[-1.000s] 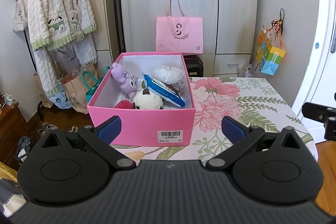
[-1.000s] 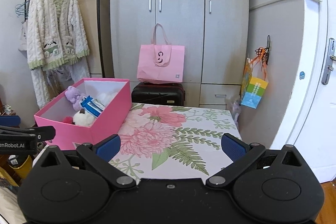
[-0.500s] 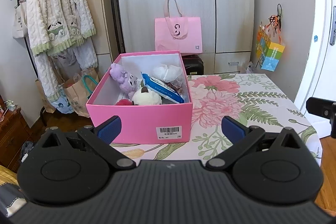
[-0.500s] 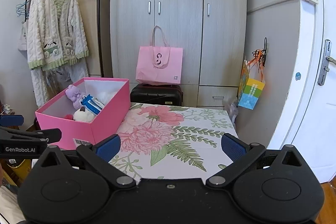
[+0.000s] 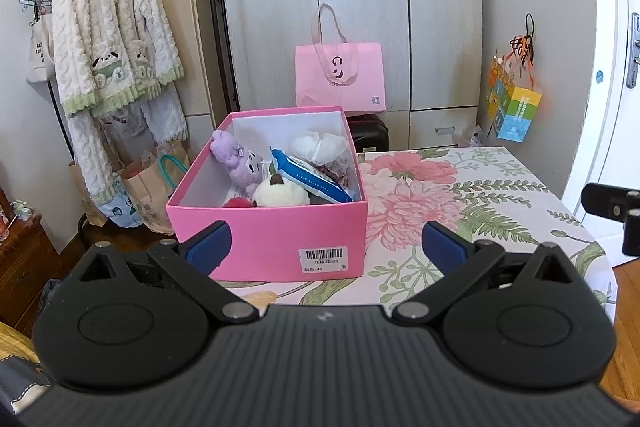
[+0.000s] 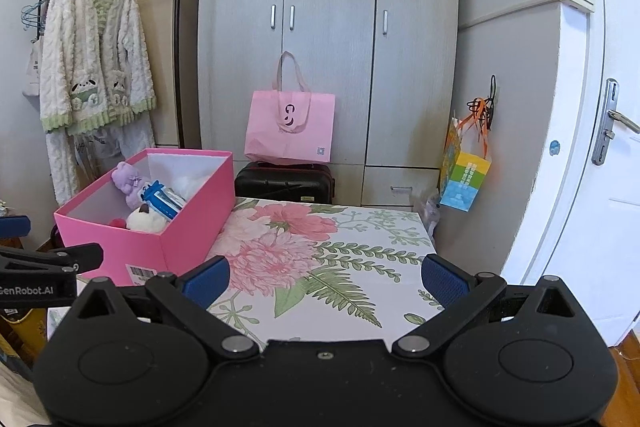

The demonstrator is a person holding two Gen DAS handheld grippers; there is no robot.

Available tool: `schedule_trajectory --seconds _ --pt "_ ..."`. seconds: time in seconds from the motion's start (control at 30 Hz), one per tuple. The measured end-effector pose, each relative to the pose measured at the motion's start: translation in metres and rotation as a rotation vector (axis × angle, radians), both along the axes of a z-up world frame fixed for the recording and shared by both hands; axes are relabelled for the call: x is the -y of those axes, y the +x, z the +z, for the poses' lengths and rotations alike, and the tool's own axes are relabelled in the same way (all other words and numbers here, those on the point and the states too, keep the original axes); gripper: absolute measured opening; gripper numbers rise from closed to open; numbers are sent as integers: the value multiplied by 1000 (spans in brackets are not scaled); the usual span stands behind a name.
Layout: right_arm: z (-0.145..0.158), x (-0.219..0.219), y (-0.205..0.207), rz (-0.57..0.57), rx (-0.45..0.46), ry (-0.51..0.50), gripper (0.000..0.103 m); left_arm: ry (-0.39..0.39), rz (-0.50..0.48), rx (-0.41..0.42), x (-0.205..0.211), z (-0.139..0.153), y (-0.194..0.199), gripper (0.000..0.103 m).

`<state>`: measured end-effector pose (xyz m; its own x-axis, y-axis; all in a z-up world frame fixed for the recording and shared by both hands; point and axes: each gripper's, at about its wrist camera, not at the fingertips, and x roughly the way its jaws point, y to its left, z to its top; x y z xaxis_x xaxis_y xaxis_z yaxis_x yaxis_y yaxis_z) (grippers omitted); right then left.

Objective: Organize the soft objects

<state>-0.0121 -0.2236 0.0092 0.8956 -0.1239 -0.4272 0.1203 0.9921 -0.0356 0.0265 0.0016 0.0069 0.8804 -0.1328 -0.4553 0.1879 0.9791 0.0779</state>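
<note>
A pink box (image 5: 256, 235) stands on the left part of the floral table (image 5: 460, 203). It holds a purple plush (image 5: 240, 163), a white plush ball (image 5: 280, 193), a blue wipes pack (image 5: 310, 177), a white soft item (image 5: 320, 147) and a red one (image 5: 238, 203). My left gripper (image 5: 325, 245) is open and empty, just in front of the box. My right gripper (image 6: 325, 277) is open and empty over the table's near edge, right of the box (image 6: 168, 223).
A pink tote bag (image 5: 340, 75) sits on a black suitcase (image 6: 284, 183) before the grey wardrobe (image 6: 328, 39). A fluffy robe (image 5: 108, 39) hangs on a rack at left, paper bags (image 5: 148, 187) below it. A colourful bag (image 6: 464, 175) hangs at right, by the white door (image 6: 600, 147).
Both grippers have drawn back and risen a little from the table; the box looks smaller and farther. Both stay open and empty.
</note>
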Motion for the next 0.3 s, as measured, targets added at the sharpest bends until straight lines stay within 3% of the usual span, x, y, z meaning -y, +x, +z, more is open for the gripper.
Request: schedule_trajectory --seconds 0.3 --pt "-4 0 5 -2 -17 4 103 8 17 10 -2 -1 -1 103"
